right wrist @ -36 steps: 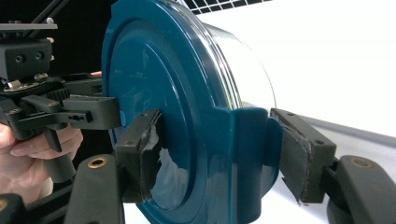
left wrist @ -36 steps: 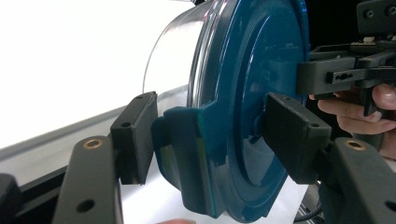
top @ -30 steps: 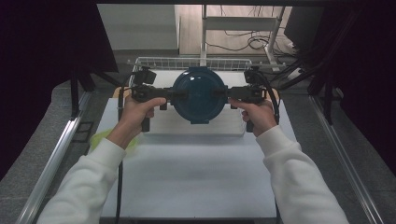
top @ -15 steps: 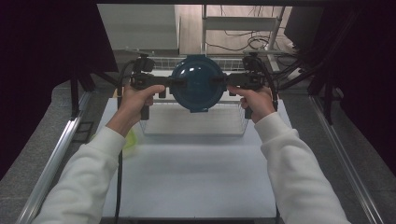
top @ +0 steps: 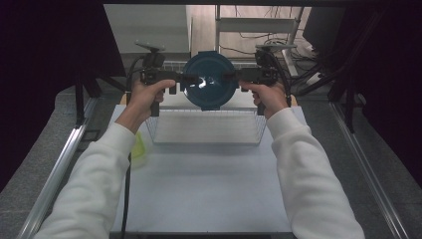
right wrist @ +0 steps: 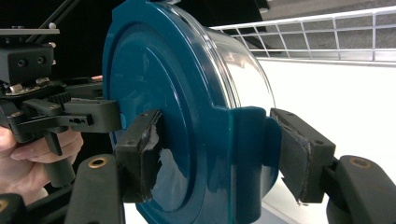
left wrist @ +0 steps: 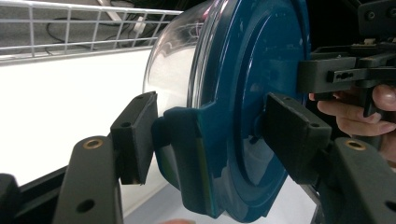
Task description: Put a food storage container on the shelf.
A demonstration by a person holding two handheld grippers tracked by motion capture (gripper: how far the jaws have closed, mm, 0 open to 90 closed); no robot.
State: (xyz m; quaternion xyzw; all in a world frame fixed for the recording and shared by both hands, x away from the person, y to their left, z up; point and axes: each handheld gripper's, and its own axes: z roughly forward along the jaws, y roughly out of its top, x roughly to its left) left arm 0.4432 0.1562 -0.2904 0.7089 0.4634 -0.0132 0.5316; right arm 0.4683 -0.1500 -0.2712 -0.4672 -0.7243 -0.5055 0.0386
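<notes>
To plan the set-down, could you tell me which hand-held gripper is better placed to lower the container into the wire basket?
Neither: left hand-held gripper and right hand-held gripper clamp opposite latches of the blue-lidded container.

You hold a round container [top: 209, 81] in mid-air above the far end of the table, its dark blue lid [left wrist: 261, 93] facing you and tipped almost upright. Behind the lid, the clear, domed bowl part [right wrist: 243, 70] points away from you toward the white surface beyond. Blue locking tabs jut from the rim at left and right, and light glints off the glossy lid near its centre.
</notes>
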